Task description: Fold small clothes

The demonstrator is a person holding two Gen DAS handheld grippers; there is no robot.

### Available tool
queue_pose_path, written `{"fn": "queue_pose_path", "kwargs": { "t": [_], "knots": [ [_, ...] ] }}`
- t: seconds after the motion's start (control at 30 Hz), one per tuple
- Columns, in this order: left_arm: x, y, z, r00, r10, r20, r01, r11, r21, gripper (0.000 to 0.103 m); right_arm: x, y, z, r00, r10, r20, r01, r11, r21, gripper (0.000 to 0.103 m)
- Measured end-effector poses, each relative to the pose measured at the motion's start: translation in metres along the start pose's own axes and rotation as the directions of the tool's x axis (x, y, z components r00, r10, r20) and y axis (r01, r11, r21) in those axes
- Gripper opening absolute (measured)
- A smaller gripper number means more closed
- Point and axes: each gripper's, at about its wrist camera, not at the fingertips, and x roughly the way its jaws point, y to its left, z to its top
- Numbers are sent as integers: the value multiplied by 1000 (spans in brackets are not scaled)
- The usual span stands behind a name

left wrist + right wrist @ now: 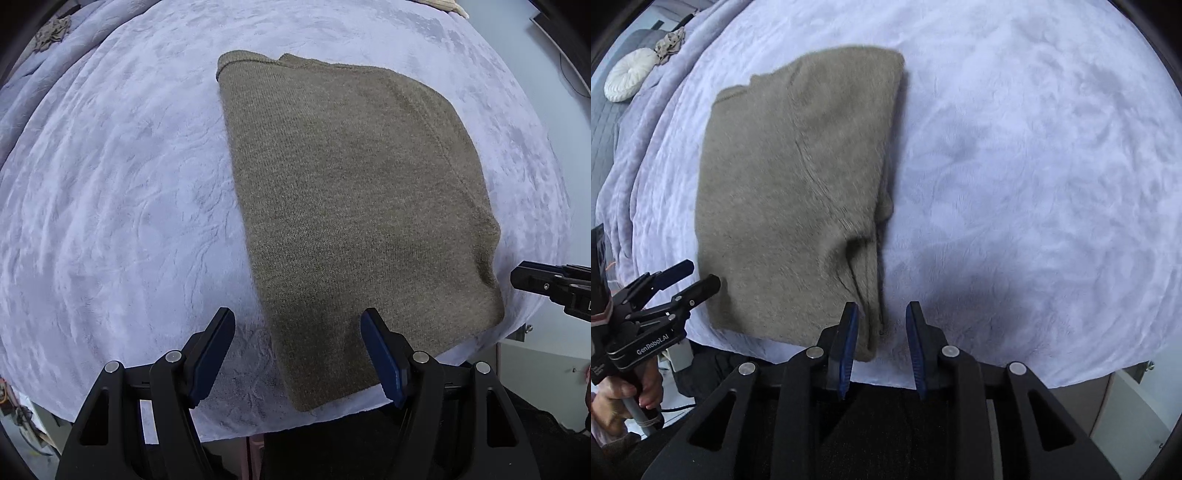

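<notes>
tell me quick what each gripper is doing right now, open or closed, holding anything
Left gripper: open, holding nothing, above the near edge of the brown sweater.
Right gripper: open, empty, at the sweater's near right corner.

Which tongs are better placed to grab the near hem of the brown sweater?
Probably the left tongs: open, straddling the near left corner of the sweater. The right tongs are also open at the near right corner, mostly over the blanket.

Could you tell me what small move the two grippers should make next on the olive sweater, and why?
Probably close both on the near hem: the olive knit sweater lies half-folded, the left gripper and right gripper hover open at its near corners.
</notes>
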Motion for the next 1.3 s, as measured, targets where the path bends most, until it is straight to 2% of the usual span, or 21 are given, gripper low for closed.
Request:
{"fn": "queue_pose_path", "kwargs": {
  "t": [0.07, 0.1, 0.13, 0.17, 0.33, 0.4, 0.47, 0.53, 0.77, 0.87, 1.3],
  "knots": [
    [-10, 3, 4, 1000, -3, 24, 3, 1000, -22, 72, -5, 10, 7, 1000, 1, 15, -1, 1000, -6, 35],
    [-15, 4, 5, 999, -6, 38, 7, 1000, -31, 77, -10, 14, 12, 1000, 2, 23, -2, 1000, -13, 40],
    [-20, 5, 7, 999, -5, 49, 7, 999, -42, 98, -13, 22, 16, 999, 6, 34, -5, 1000, -22, 45],
    [-26, 6, 8, 998, 15, 69, -11, 998, -57, 103, -14, 26, 18, 999, 11, 39, -10, 1000, -30, 47],
    [-41, 6, 16, 992, 94, 83, -89, 994, -61, 103, -26, 53, 27, 997, -18, 75, 23, 998, -65, 81],
    [-48, 6, 17, 985, 134, 105, -127, 990, -65, 103, -26, 60, 29, 995, -38, 93, 43, 997, -59, 82],
    [-54, 4, 18, 978, 169, 120, -161, 984, -74, 103, -28, 62, 30, 994, -52, 99, 55, 998, -30, 89],
    [-57, 5, 18, 977, 175, 123, -167, 983, -79, 103, -29, 62, 29, 991, -60, 117, 61, 998, -9, 102],
    [-51, 8, 19, 992, 117, 51, -110, 986, -122, 103, -38, 64, 29, 982, -119, 150, 122, 992, -15, 103],
    [-50, 9, 19, 993, 115, 31, -109, 984, -142, 103, -44, 63, 30, 978, -139, 158, 143, 990, -17, 103],
    [-56, 5, 24, 994, 108, 33, -103, 986, -133, 103, -46, 66, 30, 976, -154, 152, 158, 987, -16, 103]
  ]
}}
